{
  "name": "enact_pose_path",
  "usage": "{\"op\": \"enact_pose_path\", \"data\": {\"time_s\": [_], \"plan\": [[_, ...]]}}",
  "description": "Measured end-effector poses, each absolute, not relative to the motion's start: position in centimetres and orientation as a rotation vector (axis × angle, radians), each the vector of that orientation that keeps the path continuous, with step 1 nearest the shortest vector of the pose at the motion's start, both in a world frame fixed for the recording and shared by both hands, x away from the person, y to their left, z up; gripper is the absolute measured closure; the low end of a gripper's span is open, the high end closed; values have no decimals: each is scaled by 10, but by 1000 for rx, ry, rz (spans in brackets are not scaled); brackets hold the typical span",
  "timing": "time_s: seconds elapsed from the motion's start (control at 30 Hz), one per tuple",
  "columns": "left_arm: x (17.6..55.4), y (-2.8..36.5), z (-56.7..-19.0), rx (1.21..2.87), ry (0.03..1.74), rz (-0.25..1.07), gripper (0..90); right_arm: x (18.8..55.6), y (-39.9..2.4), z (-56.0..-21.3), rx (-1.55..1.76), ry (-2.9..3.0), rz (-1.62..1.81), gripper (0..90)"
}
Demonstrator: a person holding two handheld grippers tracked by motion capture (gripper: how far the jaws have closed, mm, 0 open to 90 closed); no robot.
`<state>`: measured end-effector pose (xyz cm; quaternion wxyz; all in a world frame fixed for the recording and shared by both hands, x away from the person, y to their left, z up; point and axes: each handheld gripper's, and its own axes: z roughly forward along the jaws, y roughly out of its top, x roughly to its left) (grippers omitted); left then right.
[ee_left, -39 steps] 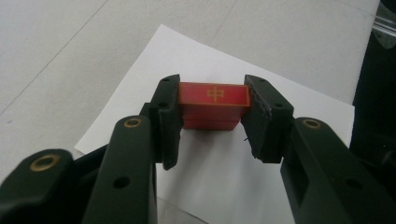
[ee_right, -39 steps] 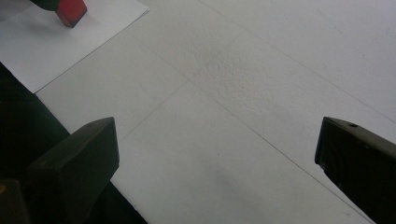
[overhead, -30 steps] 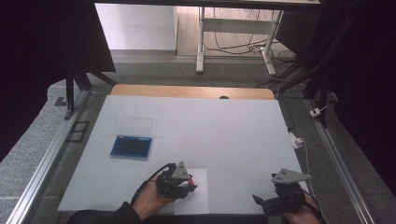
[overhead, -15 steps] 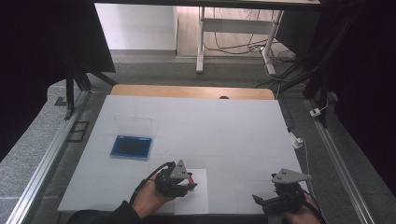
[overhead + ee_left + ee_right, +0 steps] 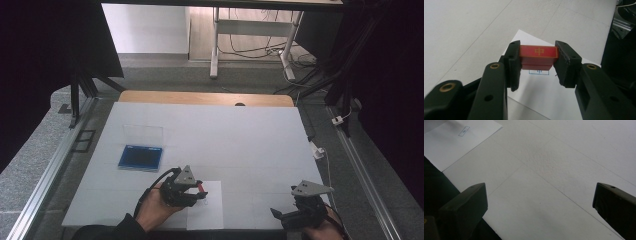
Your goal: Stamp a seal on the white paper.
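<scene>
A red block [image 5: 538, 56] with a gold character on its top sits pinched between the two black jaws of my left gripper [image 5: 537, 53], which is shut on it. Just below it lies a white paper sheet [image 5: 544, 92] printed with a small blue rectangle [image 5: 539, 72]. From above, the left gripper [image 5: 192, 189] and the red block [image 5: 201, 187] hover over the sheet [image 5: 207, 212] near the table's front edge. My right gripper [image 5: 279, 215] rests at the front right, and its jaws [image 5: 540, 192] stand wide open over bare white table. A corner of the sheet [image 5: 454, 142] lies off to its left.
A blue flat case [image 5: 141, 156] with its clear lid [image 5: 143, 135] behind it lies on the left of the white table [image 5: 240, 145]. A wooden strip [image 5: 205, 98] runs along the far edge. Metal rails flank both sides; a white plug [image 5: 317, 150] sits at the right edge.
</scene>
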<state>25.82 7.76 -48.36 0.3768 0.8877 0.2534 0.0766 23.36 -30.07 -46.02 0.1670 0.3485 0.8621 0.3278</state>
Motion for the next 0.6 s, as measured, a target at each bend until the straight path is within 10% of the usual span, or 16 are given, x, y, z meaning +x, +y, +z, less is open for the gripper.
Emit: {"op": "enact_pose_path", "data": {"time_s": [0.6], "plan": [[261, 90, -475, 2271, 687, 193, 581, 234, -303, -459, 1019, 2435, 957, 0]]}}
